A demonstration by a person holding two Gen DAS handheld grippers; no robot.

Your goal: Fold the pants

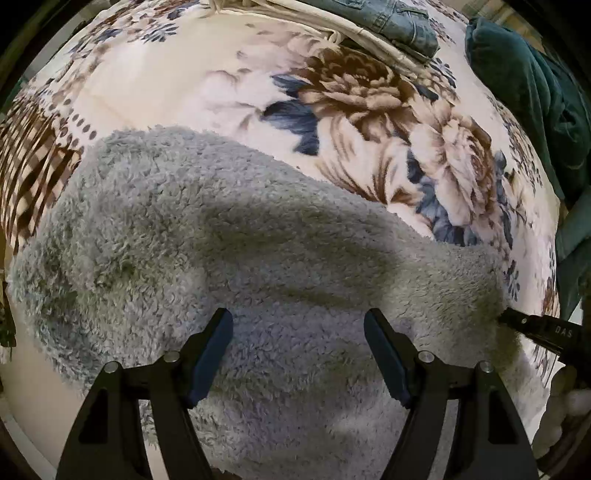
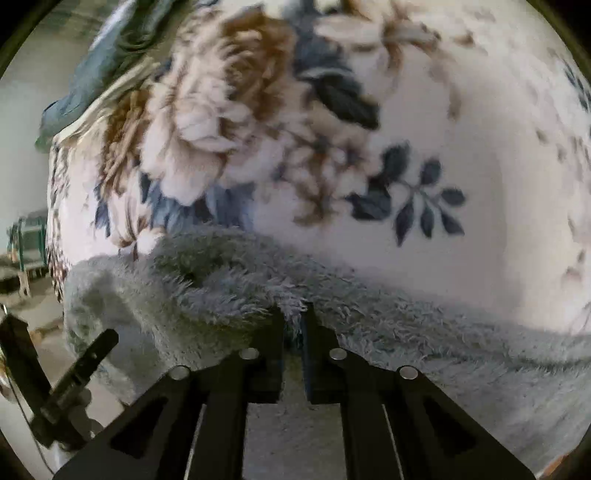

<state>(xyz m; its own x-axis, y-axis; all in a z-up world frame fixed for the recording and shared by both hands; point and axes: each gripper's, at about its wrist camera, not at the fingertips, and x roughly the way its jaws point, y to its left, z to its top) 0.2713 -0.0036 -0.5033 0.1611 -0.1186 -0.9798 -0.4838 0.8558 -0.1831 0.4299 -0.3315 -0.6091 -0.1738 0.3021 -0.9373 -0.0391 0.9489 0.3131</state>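
Fluffy grey fleece pants (image 1: 229,236) lie bunched on a floral blanket (image 1: 207,85). My left gripper (image 1: 298,317) is open and hovers over the middle of the grey fabric, holding nothing. My right gripper (image 2: 293,314) is shut on a fold of the grey pants (image 2: 388,332) at their edge. The right gripper's tip also shows at the right edge of the left wrist view (image 1: 517,319), pinching the pants' right end. The left gripper shows at the lower left of the right wrist view (image 2: 92,354).
The blanket (image 2: 480,129) has brown and blue flowers. Folded denim (image 1: 402,22) and cream cloth (image 1: 369,38) lie at the far side. A dark green garment (image 1: 532,99) sits at the right. Floor and a green-framed object (image 2: 31,240) lie beyond the bed's left edge.
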